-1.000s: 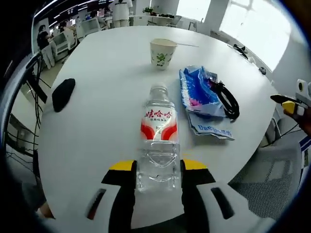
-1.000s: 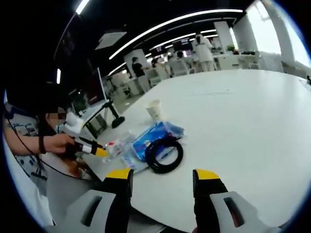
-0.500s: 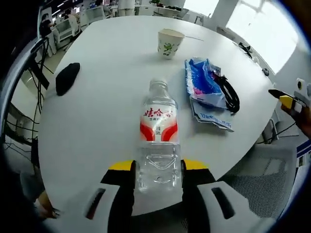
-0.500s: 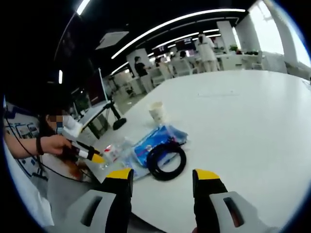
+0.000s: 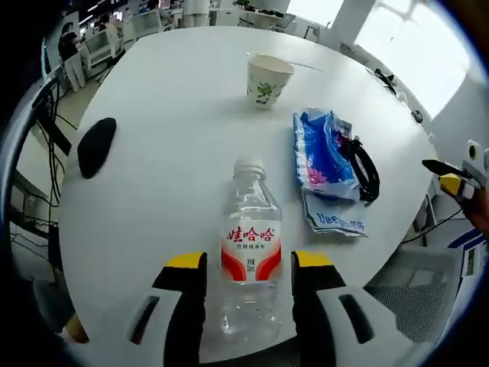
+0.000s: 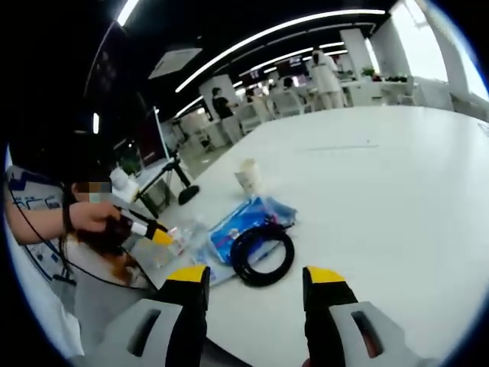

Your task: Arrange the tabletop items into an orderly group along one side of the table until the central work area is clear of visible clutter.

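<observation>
Water bottle [image 5: 250, 260] lying lengthwise between left tool [image 5: 248, 267], cap away

The water bottle's [image 5: 249, 264] base sat between the left gripper's [image 5: 248, 269] jaws, contact too unclear to call. In the right gripper view the bottle [image 6: 182, 234] was a pale blur beside the blue packet [image 6: 246, 222]. The packet [image 5: 321, 149] covered part of the black cable coil [image 5: 364, 162]

Left gripper [image 5: 248, 264]: yellow-tipped black jaws on pale grey bodies, each with a dark slot. Right gripper [image 6: 256, 275], same build. The person's hand [image 6: 88, 216] wears a dark wristband.
</observation>
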A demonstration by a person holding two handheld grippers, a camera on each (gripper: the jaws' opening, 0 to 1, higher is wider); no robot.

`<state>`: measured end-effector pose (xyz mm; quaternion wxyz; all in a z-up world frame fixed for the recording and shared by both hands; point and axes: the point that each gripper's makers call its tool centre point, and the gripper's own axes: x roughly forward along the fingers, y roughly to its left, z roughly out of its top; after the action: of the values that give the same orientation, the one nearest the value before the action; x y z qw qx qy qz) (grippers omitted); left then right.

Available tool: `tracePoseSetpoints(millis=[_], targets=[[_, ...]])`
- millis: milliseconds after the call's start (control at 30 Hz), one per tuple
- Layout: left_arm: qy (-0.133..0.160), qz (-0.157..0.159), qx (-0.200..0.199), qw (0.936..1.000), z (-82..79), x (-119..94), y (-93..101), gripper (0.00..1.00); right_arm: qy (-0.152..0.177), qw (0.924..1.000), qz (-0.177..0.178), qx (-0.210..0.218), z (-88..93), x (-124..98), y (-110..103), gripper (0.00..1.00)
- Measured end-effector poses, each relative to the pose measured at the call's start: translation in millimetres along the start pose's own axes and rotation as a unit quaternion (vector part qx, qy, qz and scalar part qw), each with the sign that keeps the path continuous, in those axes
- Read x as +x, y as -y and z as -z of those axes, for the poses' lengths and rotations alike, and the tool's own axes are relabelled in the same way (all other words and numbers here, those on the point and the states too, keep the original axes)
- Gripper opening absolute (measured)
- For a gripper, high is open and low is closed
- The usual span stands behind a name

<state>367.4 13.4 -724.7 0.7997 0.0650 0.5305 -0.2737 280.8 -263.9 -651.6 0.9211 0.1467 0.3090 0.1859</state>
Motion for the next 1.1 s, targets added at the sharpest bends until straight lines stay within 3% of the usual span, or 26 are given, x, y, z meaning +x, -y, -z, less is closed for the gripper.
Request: tracePoseSetpoints(millis=[167, 567, 600, 633, 667, 700, 967, 1100], targets=[[-0.014, 0.0, 0.013, 0.9998, -7.3, 8.1, 2.5, 0.44, -0.001, 1.0, 0.003, 0.001, -1.0, 0.0, 3.4, 0.5], [-0.051, -0.009, 0.026, 0.9983, -2.8, 27.8, 1.4, 0.38, -0.016, 0.9996, 0.01, -0.021, 0.6, 0.7, 7.6, 0.6], [-0.047, -0.008, 0.024, 0.9986, -4.0, 27.5, 1.6, 0.38, -0.016, 0.9996, 0.011, -0.021, 0.7, 0.7, 7.8, 0.61], [-0.013, -0.004, 0.0, 0.9999, -13.6, 28.9, 2.6, 0.38, -0.014, 0.9996, 0.011, -0.022, 0.4, 1.0, 8.1, 0.62], [-0.008, -0.003, -0.009, 0.9999, -14.8, 29.0, 2.5, 0.37, -0.013, 0.9996, 0.011, -0.022, 0.2, 1.0, 8.2, 0.64], [-0.01, 0.005, -0.027, 0.9996, -12.3, 28.4, 3.2, 0.37, -0.011, 0.9996, 0.011, -0.021, -0.3, 1.3, 8.4, 0.65], [0.008, -0.001, -0.031, 0.9995, -11.9, 18.3, 0.0, 0.36, -0.012, 0.9997, 0.01, -0.019, -0.9, 2.2, 8.0, 0.64], [0.029, -0.001, -0.04, 0.9988, -16.8, 14.9, -2.7, 0.36, 0.003, 1.0, 0.006, -0.005, -7.7, 0.4, 6.2, 0.62]])
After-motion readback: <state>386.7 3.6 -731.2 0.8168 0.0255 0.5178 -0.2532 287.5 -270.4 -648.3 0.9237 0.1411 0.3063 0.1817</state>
